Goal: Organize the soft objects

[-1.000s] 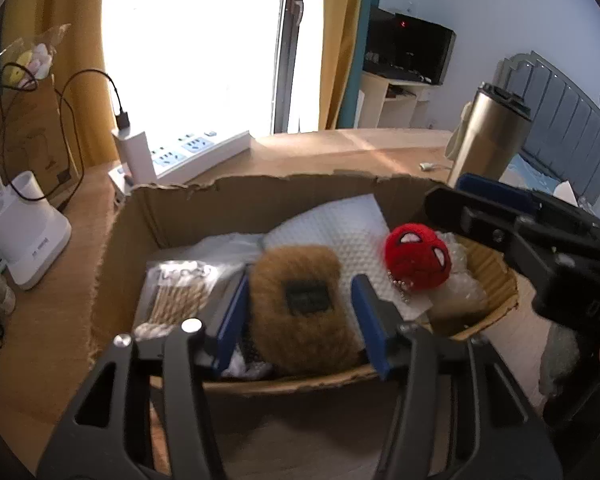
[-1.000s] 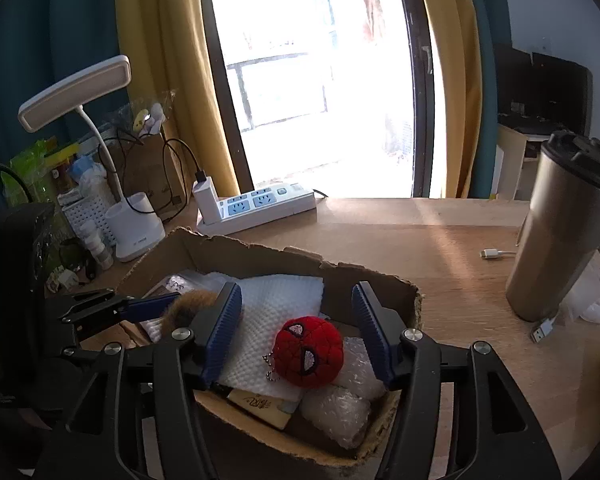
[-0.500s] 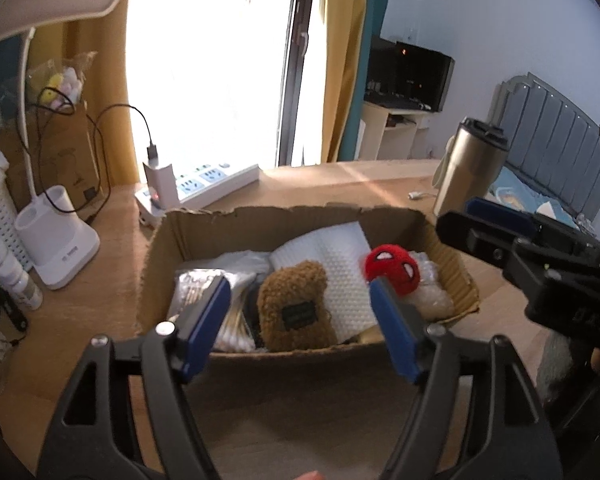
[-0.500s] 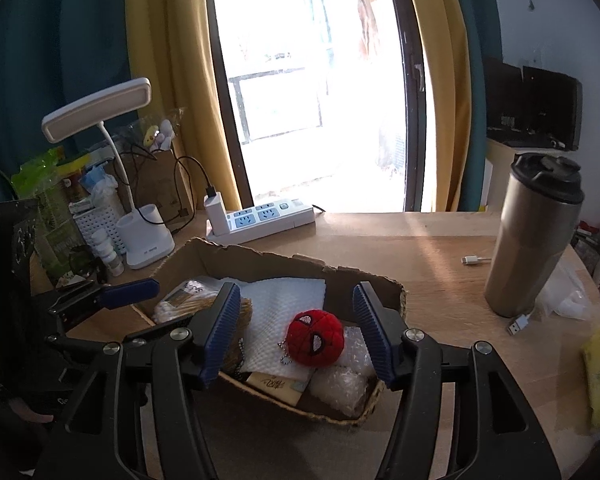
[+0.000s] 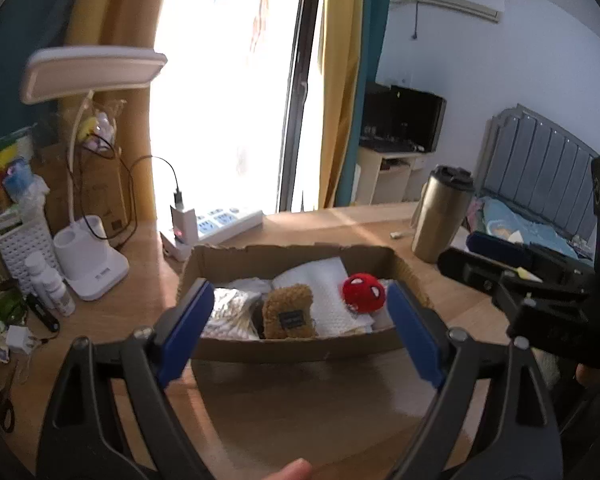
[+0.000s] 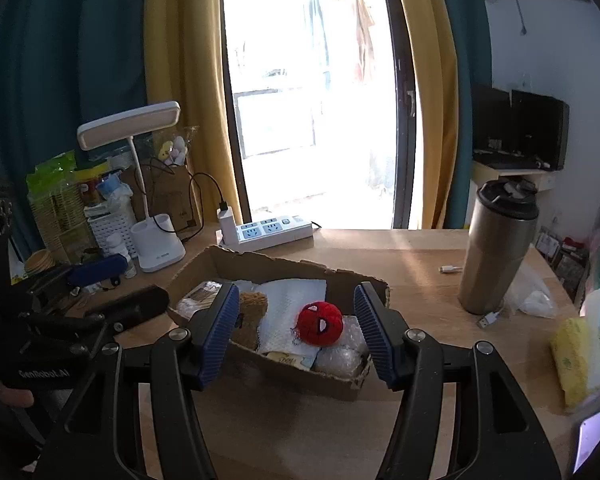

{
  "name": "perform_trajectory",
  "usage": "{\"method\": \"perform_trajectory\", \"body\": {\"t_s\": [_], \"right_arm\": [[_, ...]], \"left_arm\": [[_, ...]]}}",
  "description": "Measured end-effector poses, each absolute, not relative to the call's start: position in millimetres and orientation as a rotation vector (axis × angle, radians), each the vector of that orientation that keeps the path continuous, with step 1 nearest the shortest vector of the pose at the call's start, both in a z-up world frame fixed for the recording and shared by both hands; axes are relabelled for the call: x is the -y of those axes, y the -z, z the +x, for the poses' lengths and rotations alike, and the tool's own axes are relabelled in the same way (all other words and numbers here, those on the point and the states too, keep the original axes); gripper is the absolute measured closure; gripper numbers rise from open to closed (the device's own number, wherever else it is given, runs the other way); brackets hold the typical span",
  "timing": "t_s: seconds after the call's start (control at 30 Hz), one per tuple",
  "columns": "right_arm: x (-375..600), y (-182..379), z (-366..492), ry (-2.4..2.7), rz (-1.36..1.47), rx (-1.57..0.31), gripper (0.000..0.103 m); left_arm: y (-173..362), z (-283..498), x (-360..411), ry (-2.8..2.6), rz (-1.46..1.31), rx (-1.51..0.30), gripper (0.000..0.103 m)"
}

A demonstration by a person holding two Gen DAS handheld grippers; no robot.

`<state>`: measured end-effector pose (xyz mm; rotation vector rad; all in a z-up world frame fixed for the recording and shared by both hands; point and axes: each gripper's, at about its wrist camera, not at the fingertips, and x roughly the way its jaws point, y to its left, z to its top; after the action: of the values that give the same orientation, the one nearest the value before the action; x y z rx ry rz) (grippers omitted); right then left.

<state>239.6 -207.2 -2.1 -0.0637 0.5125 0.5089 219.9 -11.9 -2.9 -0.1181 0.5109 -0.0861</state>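
Left gripper (image 5: 298,334): black frame, blue pads spread wide apart, nothing held; it is seen raised above the wooden desk (image 5: 300,400), short of the box.

Right gripper (image 6: 296,330): same build, blue pads likewise parted and empty, positioned above the near edge of the box.

Shallow torn-edged brown cardboard box (image 5: 292,254): located directly ahead of both grippers, resting on the desk, framed between the pads of each.

Round red plush ball with white spider-mask eyes (image 6: 320,323): lying inside the box, ahead of the right gripper and nearer its right pad, on white bubble wrap (image 6: 288,304).

Brown fuzzy plush pouch with dark label (image 5: 288,317): lying inside the box, ahead of the left gripper, between its pads, left of the red ball.

Clear packet of cotton swabs (image 5: 230,316): placed in the box just beyond the left pad of the left gripper.

Stainless steel tumbler with black lid (image 6: 496,248): standing upright on the desk, far right of the right gripper, well apart from the box.

White power strip (image 6: 266,232) and white desk lamp (image 6: 140,184): set beyond the box.
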Motion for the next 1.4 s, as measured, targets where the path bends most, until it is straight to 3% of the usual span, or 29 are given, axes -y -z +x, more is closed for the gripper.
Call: {"method": "perform_trajectory", "body": {"t_s": [0.07, 0.47, 1.4], "right_arm": [[209.8, -1.6, 231.1, -0.505, -0.067, -0.502, 0.040], [215.1, -17.8, 173.1, -0.472, -0.092, -0.430, 0.032], [241.4, -4.4, 58.3, -0.341, -0.168, -0.272, 0.028]], "left_arm": [[-3.3, 209.7, 10.2, 0.079, -0.121, -0.488, 0.005], [-26.9, 142.8, 8.0, 0.030, -0.115, -0.381, 0.001], [-22.5, 23.4, 39.1, -0.065, -0.105, -0.181, 0.001]]}}
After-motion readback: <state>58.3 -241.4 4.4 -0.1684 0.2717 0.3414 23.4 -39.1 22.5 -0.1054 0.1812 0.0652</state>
